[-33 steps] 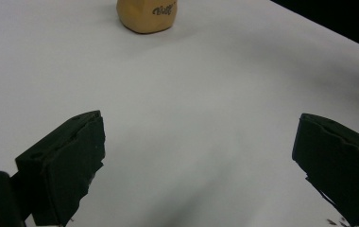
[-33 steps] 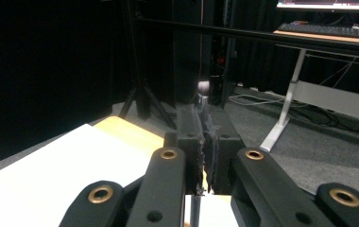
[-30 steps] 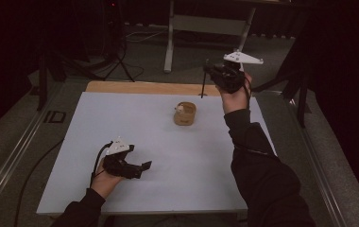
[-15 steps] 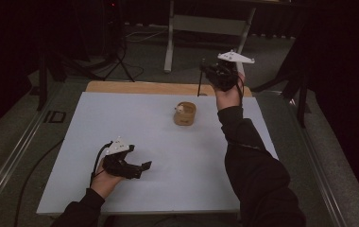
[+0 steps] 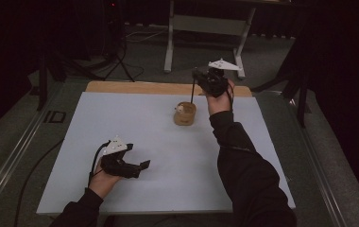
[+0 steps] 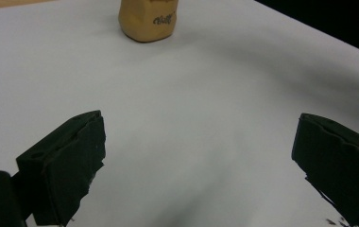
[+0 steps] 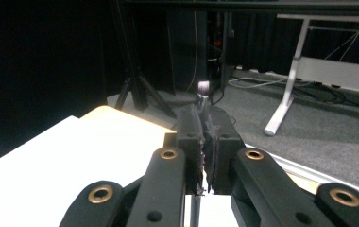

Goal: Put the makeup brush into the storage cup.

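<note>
- We see the right gripper (image 5: 198,75) raised above the far edge of the desk (image 5: 135,123), and its jaws are pressed together on a thin dark stick (image 5: 192,91).
- In the right gripper view the two jaws meet on this stick (image 7: 202,101), and its top end (a small pale tip) comes out above them.
- In the high view the stick hangs down from the gripper toward a small tan cup (image 5: 185,114); we cannot tell if its lower end touches the cup.
- The cup stands upright on the white desk, just beside the person's right forearm (image 5: 225,125), near the far side.
- The left gripper (image 5: 142,165) rests low on the near left part of the desk, well apart from the cup, with its jaws spread wide and nothing between them.
- In the left gripper view the same cup (image 6: 148,20) stands far ahead of the open jaws, with some dark writing on its side.
- Behind the desk we see a wooden strip (image 5: 135,87) along the far edge, and then a grey floor (image 5: 144,56) with a white stand (image 5: 169,45).
</note>
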### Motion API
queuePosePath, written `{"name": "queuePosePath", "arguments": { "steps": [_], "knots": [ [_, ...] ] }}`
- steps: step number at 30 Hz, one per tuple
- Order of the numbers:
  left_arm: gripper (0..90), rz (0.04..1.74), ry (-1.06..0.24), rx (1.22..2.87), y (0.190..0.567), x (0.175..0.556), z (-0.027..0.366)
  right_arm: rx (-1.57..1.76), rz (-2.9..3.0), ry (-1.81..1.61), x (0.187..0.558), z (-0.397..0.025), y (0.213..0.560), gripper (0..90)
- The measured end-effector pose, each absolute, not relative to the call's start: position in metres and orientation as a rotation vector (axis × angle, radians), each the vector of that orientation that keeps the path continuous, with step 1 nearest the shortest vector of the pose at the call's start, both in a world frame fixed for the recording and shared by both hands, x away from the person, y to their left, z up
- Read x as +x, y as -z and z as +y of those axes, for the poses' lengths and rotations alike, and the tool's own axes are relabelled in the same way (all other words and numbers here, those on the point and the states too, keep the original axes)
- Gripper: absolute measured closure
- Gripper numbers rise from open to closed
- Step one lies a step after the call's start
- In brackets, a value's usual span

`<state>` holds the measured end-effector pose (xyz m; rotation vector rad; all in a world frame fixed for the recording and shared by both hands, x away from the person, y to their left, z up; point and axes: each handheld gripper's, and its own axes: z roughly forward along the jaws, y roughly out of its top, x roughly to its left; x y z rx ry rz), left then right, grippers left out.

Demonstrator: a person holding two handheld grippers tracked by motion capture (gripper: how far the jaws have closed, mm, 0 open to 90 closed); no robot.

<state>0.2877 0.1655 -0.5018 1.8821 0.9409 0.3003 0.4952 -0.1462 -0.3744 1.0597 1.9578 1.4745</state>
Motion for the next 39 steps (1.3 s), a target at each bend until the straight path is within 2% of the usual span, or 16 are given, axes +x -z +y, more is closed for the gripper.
{"name": "queuePosePath", "arguments": {
  "steps": [22,39],
  "knots": [
    [3.9,0.936,-0.285,1.885,0.504,0.288,0.164,1.134,2.018,-1.406,0.502,-0.14,0.423,85.7],
    [3.9,0.946,-0.268,1.867,0.503,0.288,0.165,1.133,2.066,-1.371,0.501,-0.137,0.44,85.5]
  ]
}}
